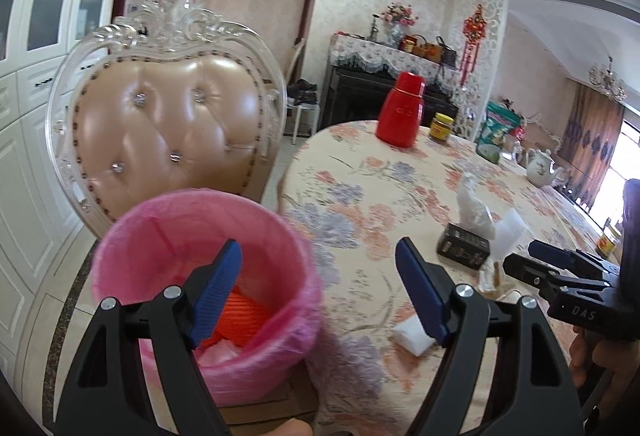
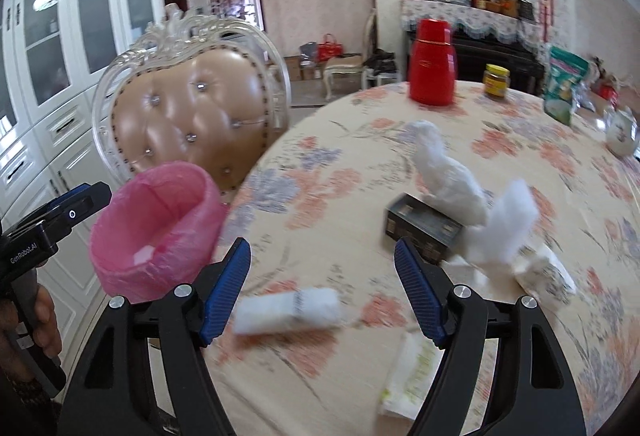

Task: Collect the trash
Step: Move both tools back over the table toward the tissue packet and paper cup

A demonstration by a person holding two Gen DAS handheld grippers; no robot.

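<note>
A bin with a pink liner [image 1: 200,260] stands beside the round floral table [image 1: 360,172], with something orange [image 1: 240,316] inside it. My left gripper [image 1: 320,296] hovers open between the bin and the table edge, holding nothing. A small white scrap [image 1: 412,336] lies by its right finger. My right gripper [image 2: 322,296] is open above the table, with a white folded packet [image 2: 288,310] lying loose between its fingers. Nearby lie a green-printed wrapper [image 2: 408,372], crumpled white tissues [image 2: 444,172] and a dark box [image 2: 424,228]. The bin [image 2: 156,232] is to the left.
A tufted beige chair [image 1: 168,132] stands behind the bin. A red flask [image 1: 400,112], a yellow-lidded jar [image 1: 441,126], a green bag [image 2: 564,88] and a white teapot [image 1: 540,164] sit on the table's far side. White cabinets [image 2: 60,48] line the left wall.
</note>
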